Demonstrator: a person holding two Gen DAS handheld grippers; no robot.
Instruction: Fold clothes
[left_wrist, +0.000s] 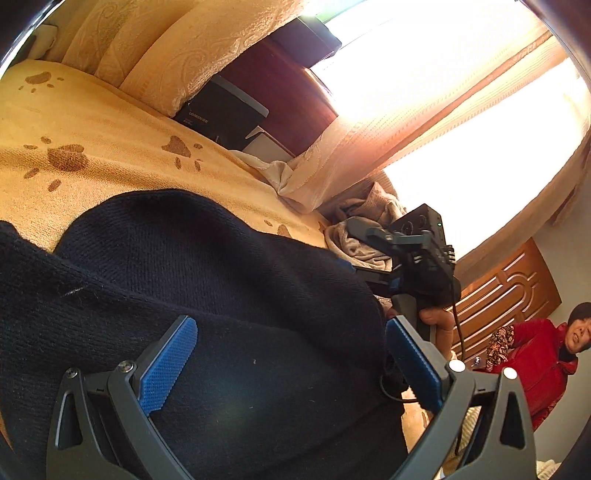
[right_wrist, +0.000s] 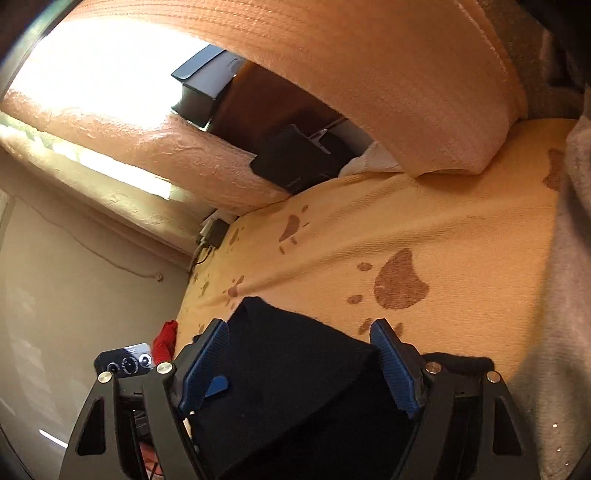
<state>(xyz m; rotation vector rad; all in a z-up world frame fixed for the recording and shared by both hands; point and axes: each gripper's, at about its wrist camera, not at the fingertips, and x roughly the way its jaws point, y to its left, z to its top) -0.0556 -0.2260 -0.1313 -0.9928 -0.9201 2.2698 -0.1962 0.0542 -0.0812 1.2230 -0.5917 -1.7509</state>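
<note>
A dark navy knitted garment (left_wrist: 207, 288) lies bunched on a yellow blanket with brown paw prints (left_wrist: 92, 122). My left gripper (left_wrist: 291, 332) is open, its blue pads on either side of a fold of the knit. The right gripper's body shows at the garment's far edge in the left wrist view (left_wrist: 417, 258), held in a hand. In the right wrist view my right gripper (right_wrist: 299, 332) is open, with the garment (right_wrist: 295, 387) lying between its blue pads. Whether the cloth touches either pad I cannot tell.
Cream pillows (left_wrist: 207, 48) and black boxes (left_wrist: 221, 110) lie at the bed's head. A beige cloth heap (left_wrist: 365, 225) sits at the bed's edge. A person in a red jacket (left_wrist: 535, 354) stands by a wooden door. Grey fabric (right_wrist: 569, 295) lies at the right.
</note>
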